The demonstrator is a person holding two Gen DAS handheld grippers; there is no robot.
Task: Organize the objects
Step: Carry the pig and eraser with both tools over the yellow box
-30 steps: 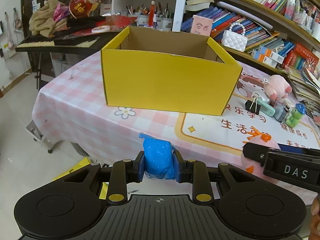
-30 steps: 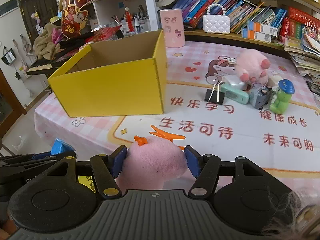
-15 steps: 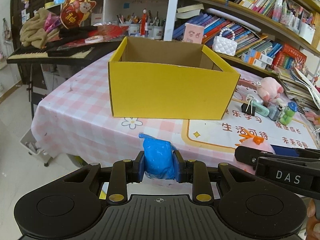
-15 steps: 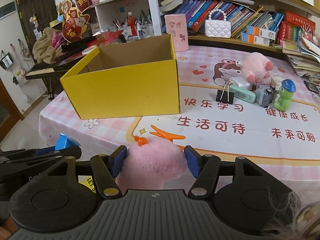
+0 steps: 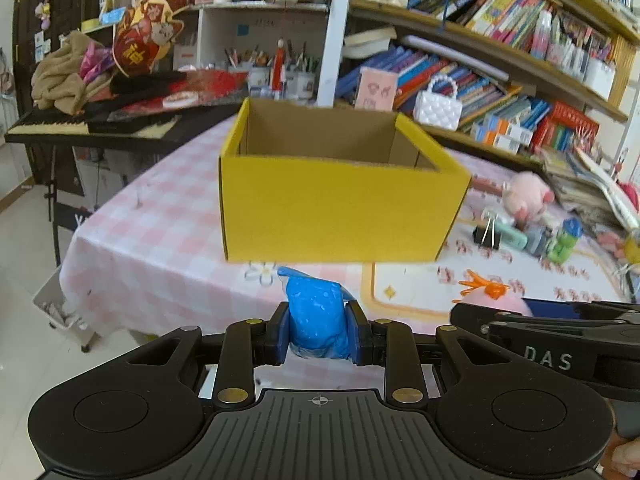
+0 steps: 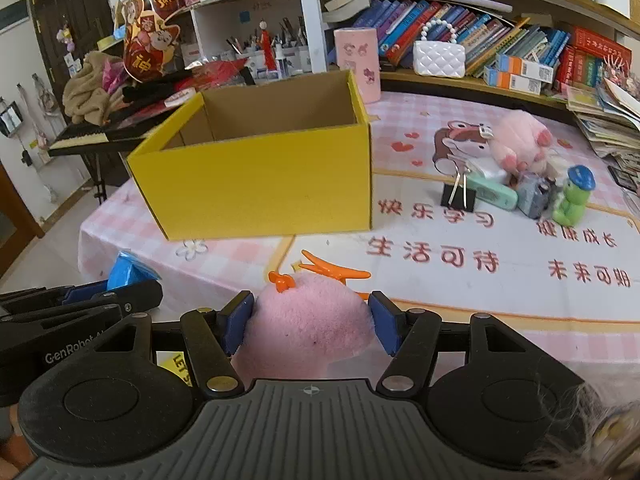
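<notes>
An open yellow cardboard box (image 5: 340, 204) (image 6: 260, 184) stands on the pink checked tablecloth (image 5: 152, 248), and what shows of its inside is bare. My left gripper (image 5: 318, 330) is shut on a small blue packet (image 5: 316, 320), held in the air short of the table's near edge. To its right, my right gripper (image 6: 310, 320) is shut on a pink plush toy with orange feet (image 6: 308, 324). Each gripper shows in the other's view: the right gripper (image 5: 560, 332) at the lower right, the left gripper (image 6: 80, 304) at the lower left.
Right of the box lie a pink plush pig (image 6: 520, 140), a black binder clip (image 6: 458, 196), a mint-green case (image 6: 492, 194), a grey toy (image 6: 534, 196) and a green figure with a blue cap (image 6: 572, 200). Bookshelves (image 6: 500, 40) run behind; a keyboard (image 5: 80, 126) stands left.
Both grippers have drawn back and risen a little from the table, so the box looks smaller and more of its inside shows. Both grips are unchanged.
</notes>
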